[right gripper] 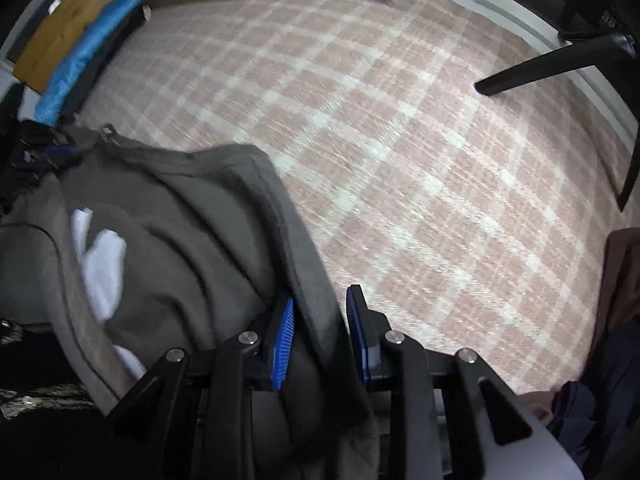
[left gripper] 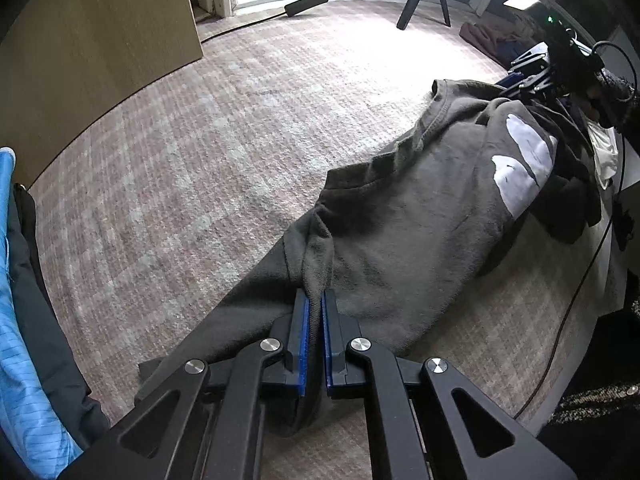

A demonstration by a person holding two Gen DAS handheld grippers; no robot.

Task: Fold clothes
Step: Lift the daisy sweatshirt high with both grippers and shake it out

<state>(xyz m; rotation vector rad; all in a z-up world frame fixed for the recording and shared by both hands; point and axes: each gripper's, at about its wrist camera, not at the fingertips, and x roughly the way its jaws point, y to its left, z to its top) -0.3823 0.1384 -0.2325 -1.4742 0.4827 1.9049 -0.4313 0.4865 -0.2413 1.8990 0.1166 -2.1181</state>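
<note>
Pink-and-white checked carpet (left gripper: 208, 152) covers the floor, the biggest thing in both views. Dark grey sweatshirt (left gripper: 408, 240) with a white print (left gripper: 524, 164) lies crumpled on the carpet, stretched between the two grippers; in the right wrist view the same sweatshirt (right gripper: 180, 248) fills the lower left, with its ribbed edge running down toward the gripper. Wooden cabinet panel (left gripper: 92, 52) stands at the carpet's far left edge. Blue quilted garment (left gripper: 16, 320) over darker cloth sits left of the sweatshirt, at the frame edge. Black tripod legs (left gripper: 424, 0) stand on the carpet beyond the sweatshirt, under a bright lamp. Black power adapter (left gripper: 306, 2) with its cable lies near the carpet's far edge.

Left gripper (left gripper: 316, 304): blue pads pressed nearly together, pinching a fold of the sweatshirt at its near end. Right gripper (right gripper: 320, 312): blue pads stand apart with the sweatshirt's edge between them; left pad touches the cloth, a gap shows at the right pad, so not clamped. In the left wrist view the right gripper (left gripper: 532, 76) sits at the sweatshirt's far end, held by a gloved hand (left gripper: 608, 96).
</note>
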